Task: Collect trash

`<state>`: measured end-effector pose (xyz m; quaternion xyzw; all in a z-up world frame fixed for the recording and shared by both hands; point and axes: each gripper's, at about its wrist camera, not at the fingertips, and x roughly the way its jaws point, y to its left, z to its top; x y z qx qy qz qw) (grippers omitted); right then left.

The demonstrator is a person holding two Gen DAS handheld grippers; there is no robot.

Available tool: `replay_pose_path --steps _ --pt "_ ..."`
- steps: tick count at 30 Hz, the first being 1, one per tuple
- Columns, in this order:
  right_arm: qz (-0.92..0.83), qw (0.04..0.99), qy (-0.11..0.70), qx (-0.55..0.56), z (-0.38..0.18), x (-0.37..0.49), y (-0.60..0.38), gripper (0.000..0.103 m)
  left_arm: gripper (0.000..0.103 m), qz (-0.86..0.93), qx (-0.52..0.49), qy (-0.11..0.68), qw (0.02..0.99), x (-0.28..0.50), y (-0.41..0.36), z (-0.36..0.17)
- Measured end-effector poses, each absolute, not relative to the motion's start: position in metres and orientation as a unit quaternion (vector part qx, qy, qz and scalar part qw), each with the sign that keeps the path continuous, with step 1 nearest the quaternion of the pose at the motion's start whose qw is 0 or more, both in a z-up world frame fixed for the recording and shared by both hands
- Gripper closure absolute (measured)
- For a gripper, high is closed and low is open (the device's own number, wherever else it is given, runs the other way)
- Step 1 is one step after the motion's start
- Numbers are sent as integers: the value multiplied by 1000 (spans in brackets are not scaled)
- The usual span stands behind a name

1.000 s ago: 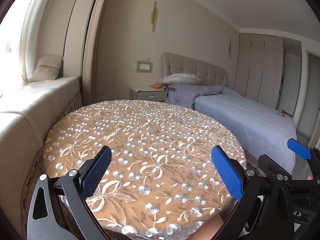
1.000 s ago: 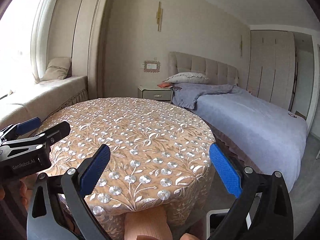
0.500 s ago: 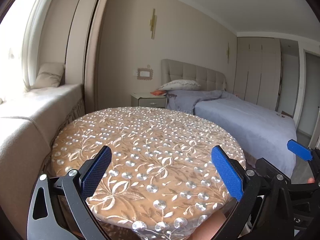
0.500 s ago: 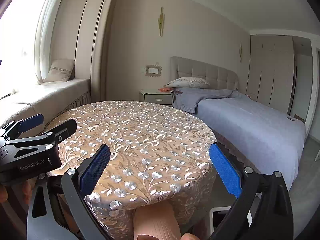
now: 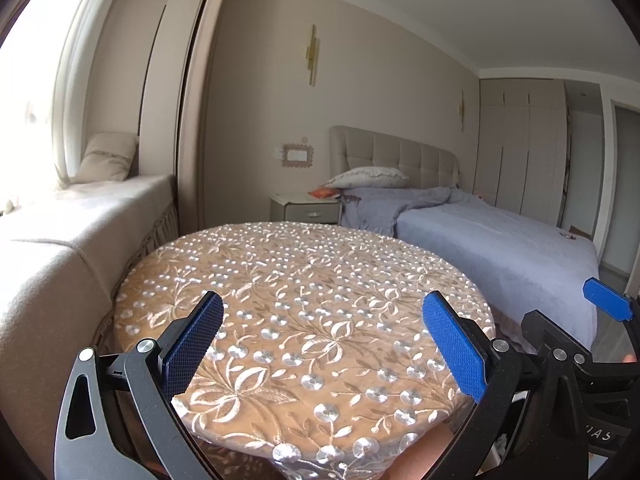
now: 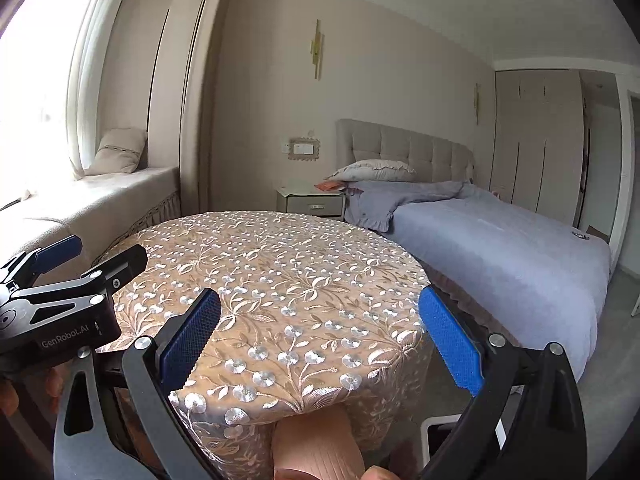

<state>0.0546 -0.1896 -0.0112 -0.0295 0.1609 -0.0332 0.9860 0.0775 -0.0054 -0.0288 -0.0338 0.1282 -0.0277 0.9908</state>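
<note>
The bed (image 5: 500, 248) filled the room's right side; the round table (image 5: 304, 300) under its embroidered cloth lay bare, and no trash showed in either view. The left gripper (image 5: 322, 344) and right gripper (image 6: 320, 342) hung over the table's near edge, jaws spread wide, holding nothing. The step was probably searching: best to scan the nightstand (image 6: 310, 200) and floor before reaching.

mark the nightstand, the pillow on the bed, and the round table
nightstand (image 6: 311, 201), right wrist view, on its drawer front
pillow (image 6: 370, 171), right wrist view, on the middle of its top face
round table (image 5: 304, 280), left wrist view, on the bare embroidered cloth near the centre
</note>
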Motion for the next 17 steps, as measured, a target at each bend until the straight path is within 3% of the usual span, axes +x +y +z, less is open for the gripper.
replay_pose_path --steps 17 --pt "-40 986 156 -27 -11 54 -187 4 5 -37 -47 122 991 75 1 -27"
